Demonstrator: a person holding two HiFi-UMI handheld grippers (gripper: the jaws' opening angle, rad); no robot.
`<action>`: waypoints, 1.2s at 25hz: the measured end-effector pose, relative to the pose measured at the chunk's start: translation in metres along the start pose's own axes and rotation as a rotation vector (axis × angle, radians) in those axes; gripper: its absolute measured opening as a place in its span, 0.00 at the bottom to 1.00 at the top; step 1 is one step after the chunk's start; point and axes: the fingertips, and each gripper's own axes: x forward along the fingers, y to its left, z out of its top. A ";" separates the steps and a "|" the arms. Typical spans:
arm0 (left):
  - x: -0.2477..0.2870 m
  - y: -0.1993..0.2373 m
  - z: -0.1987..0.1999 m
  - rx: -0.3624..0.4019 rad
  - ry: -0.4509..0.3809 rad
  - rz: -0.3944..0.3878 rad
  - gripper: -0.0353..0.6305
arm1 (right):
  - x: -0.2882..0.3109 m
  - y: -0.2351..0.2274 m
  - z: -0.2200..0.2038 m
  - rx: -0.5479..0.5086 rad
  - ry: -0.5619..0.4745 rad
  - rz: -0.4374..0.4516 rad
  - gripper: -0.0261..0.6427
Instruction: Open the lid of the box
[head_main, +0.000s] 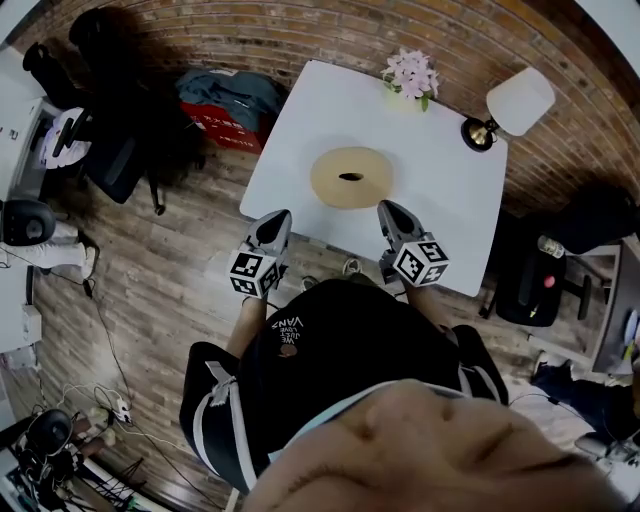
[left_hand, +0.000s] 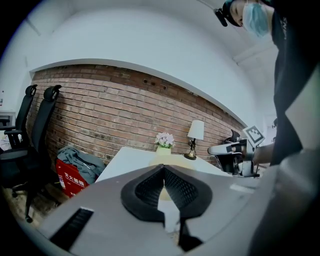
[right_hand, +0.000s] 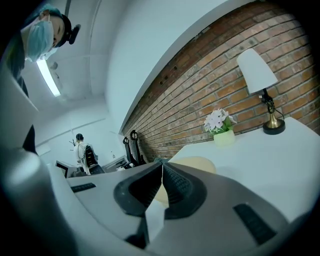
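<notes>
The round tan box (head_main: 335, 196) sits at the middle of the white table (head_main: 300, 120). Its lid (head_main: 368, 168) is in place on top, and a small dark oval mark (head_main: 351, 177) lies at the lid's centre. The left gripper (head_main: 280, 216) stands on the near-left side of the box, at the table's near edge, apart from the box and touching nothing. Its jaws are pressed fully together, pad against pad, with nothing between them. In the left gripper view the box shows beyond the closed tips. The right gripper (head_main: 386, 208) stands on the near-right side of the box, close to its rim, with no contact visible. Its jaws are likewise pressed together and carry nothing, and in the right gripper view the box lies beyond the tips. Both grippers point toward the box, one on each side of it. Beyond the box, at the table's far edge, stands a pot of pale pink flowers (head_main: 411, 73). To the far right of the box, at the table's corner, stands a lamp (head_main: 515, 105) with a white shade and a brass base. A brick wall (head_main: 300, 30) runs behind the table. To the left of the box, off the table on the wooden floor (head_main: 170, 270), sits a red crate (head_main: 225, 128) with grey cloth on top. Black office chairs (head_main: 110, 150) stand farther left.
</notes>
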 end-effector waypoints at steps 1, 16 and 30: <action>0.003 -0.001 0.000 -0.002 0.004 0.002 0.07 | 0.002 -0.003 0.002 -0.002 0.000 0.005 0.05; 0.066 -0.018 -0.020 -0.047 0.051 0.086 0.07 | 0.020 -0.056 0.031 -0.032 0.046 0.145 0.05; 0.084 0.013 -0.046 0.093 0.165 -0.083 0.07 | 0.054 -0.043 0.030 -0.022 0.045 0.101 0.05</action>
